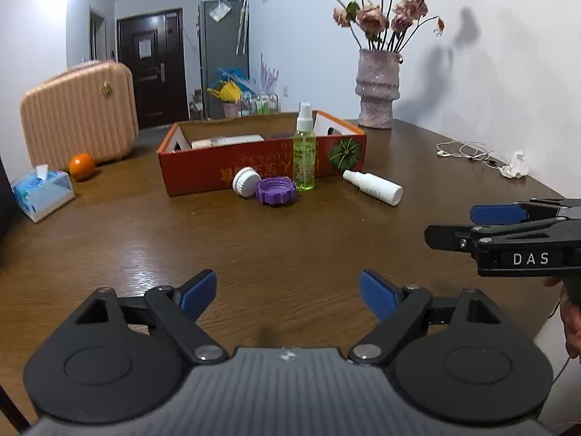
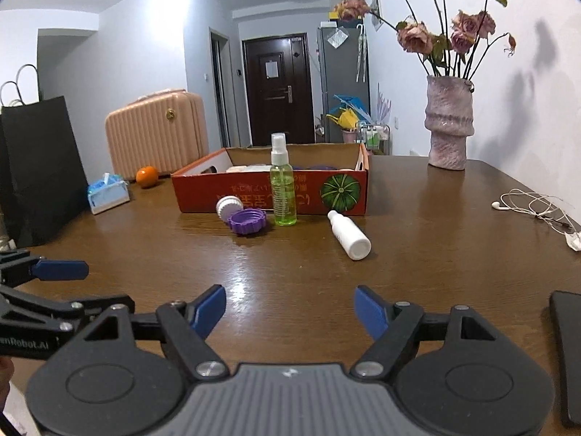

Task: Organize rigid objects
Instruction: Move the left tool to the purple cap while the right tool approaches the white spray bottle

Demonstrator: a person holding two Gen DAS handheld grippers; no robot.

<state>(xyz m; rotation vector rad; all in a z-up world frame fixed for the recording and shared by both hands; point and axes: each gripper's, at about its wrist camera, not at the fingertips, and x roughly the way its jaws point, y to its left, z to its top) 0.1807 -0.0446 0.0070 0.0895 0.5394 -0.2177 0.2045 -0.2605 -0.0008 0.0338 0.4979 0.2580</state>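
Observation:
An open red cardboard box [image 1: 225,174] [image 2: 254,196] stands mid-table with flat items inside. In front of it a green spray bottle [image 1: 304,156] [image 2: 282,192] stands upright, a white bottle [image 1: 376,187] [image 2: 349,235] lies on its side, and a white round cap [image 1: 246,181] [image 2: 228,208] leans on a purple ridged lid [image 1: 276,190] [image 2: 247,222]. My left gripper [image 1: 288,292] [image 2: 83,285] is open and empty, well short of them. My right gripper [image 2: 290,312] [image 1: 450,225] is open and empty beside it.
A wooden table [image 1: 290,239]. A pink vase of dried roses [image 1: 377,91] [image 2: 449,123] stands back right; white earphones [image 1: 468,152] [image 2: 533,207] lie right. A tissue pack [image 1: 41,190] [image 2: 108,192], an orange [image 1: 81,166] [image 2: 147,176], a peach suitcase [image 1: 78,112] and a black bag [image 2: 36,167] are left. A dark phone [image 2: 566,356] lies near right.

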